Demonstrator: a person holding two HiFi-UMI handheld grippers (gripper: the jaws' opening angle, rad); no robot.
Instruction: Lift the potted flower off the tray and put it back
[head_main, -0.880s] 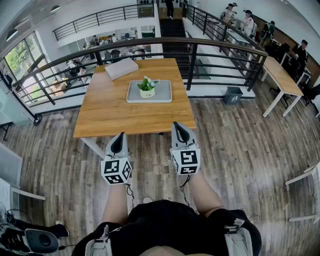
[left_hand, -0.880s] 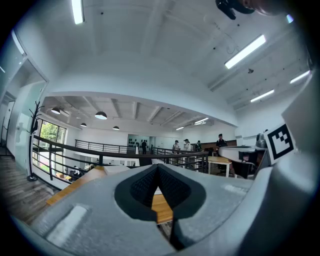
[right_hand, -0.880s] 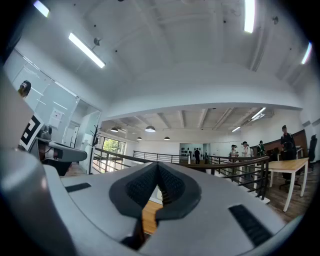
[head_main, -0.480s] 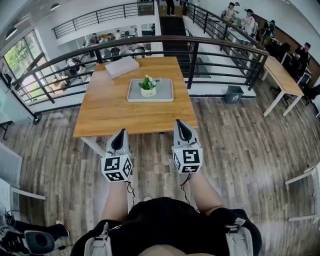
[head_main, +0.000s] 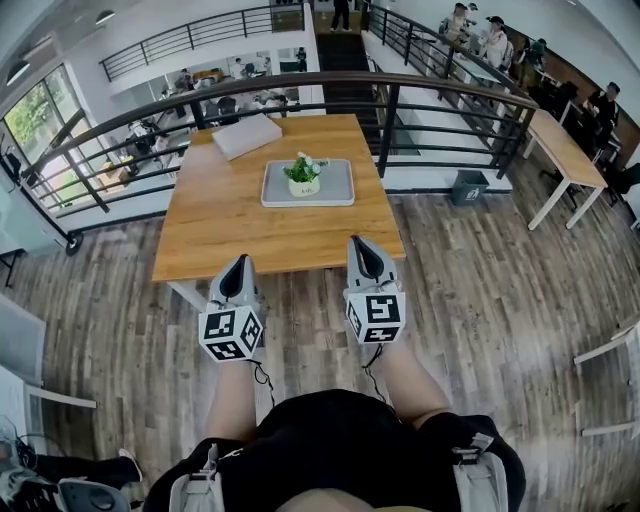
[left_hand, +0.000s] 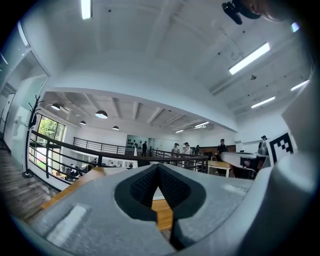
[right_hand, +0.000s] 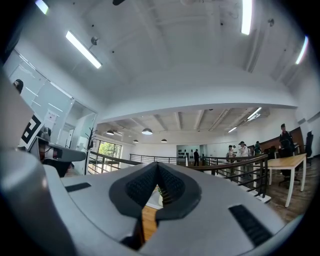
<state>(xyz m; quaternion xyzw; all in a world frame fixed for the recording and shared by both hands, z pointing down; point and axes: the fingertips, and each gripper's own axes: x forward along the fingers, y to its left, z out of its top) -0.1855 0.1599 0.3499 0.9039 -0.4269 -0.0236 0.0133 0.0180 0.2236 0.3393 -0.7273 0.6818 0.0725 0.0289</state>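
A small potted flower (head_main: 304, 174), green leaves with white blooms in a pale pot, stands upright on a grey tray (head_main: 335, 190) at the far middle of a wooden table (head_main: 240, 225). Both grippers hover level over the floor, just short of the table's near edge and far from the tray. My left gripper (head_main: 237, 264) is shut with nothing in it, its pads meeting at the tip (left_hand: 158, 166). My right gripper (head_main: 359, 246) is likewise shut and empty (right_hand: 157, 167). A sliver of the plant (right_hand: 160, 194) shows through the gap below its pads.
A flat white box (head_main: 245, 135) lies at the table's far left corner. A dark railing (head_main: 390, 105) runs behind the table, with a blue bin (head_main: 466, 188) on the floor to the right. Another table (head_main: 565, 150) and several people stand at the far right.
The head view has shifted slightly, so the table and tray sit a little further right in the picture. Both grippers stay shut at about the same spot before the table.
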